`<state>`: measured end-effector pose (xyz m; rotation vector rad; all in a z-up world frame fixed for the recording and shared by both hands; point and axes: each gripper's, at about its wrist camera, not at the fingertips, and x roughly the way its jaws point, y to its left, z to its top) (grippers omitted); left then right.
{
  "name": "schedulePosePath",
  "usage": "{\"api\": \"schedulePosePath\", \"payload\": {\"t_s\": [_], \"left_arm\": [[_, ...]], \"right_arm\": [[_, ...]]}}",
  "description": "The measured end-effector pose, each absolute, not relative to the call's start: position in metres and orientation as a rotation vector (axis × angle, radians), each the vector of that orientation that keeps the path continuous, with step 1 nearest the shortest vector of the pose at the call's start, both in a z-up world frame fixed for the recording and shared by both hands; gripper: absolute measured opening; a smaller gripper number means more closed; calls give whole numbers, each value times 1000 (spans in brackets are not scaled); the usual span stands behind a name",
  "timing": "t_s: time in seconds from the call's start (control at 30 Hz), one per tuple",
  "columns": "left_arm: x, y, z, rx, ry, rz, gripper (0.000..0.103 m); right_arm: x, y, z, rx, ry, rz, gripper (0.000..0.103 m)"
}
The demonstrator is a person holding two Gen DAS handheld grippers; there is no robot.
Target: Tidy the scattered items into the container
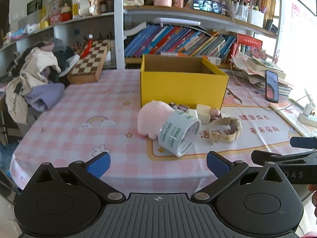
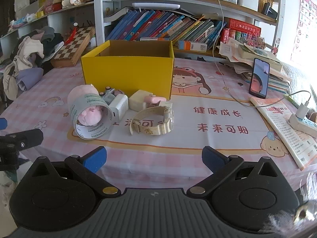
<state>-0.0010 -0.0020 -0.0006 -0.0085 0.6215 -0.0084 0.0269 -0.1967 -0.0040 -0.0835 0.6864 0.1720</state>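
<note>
- Left gripper [image 1: 158, 163]: nearest the lens, at the near table edge, fingers spread wide with nothing between them. Right gripper [image 2: 154, 158]: same posture, released, empty, just to its right.
- Task items lie clustered on the table [image 2: 178, 154] in front of the yellow box [image 2: 128, 73], none seen inside it (the box floor is hidden from both views).
- Tape roll [image 2: 90, 117] on its side, leaning against the pink plush [image 1: 152, 117]; through the core the plush shows pink.
- Watch [image 2: 154, 121] right of the roll, strap curled into a loop, standing on edge.
- Behind them, touching the box's near wall: white charger [image 2: 118, 107], cream block [image 2: 138, 99], small pink case [image 2: 153, 99], a small toy-like piece (too small to identify).
- Risk, judged: the roll could trundle off if nudged, since it rests on its curve; lifting the plush removes its prop. The watch strap may spring or slip from a narrow pinch.
- Risk: the box's near wall is tall; a low carry would strike its rim.
- Room: open cloth between grippers and cluster. Right side is crowded by a propped phone [image 2: 259, 78], cable and power strip [image 2: 303, 122]; left far corner holds clothes and a chessboard [image 2: 74, 45].
</note>
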Motion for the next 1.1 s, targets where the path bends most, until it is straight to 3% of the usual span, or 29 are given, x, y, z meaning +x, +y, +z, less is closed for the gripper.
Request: {"api": "schedulePosePath", "payload": {"t_s": [1.1], "left_arm": [[5,0,2,-17,641,-33,103]], "right_arm": [[32,-195,-5,-83,703,166,103]]}}
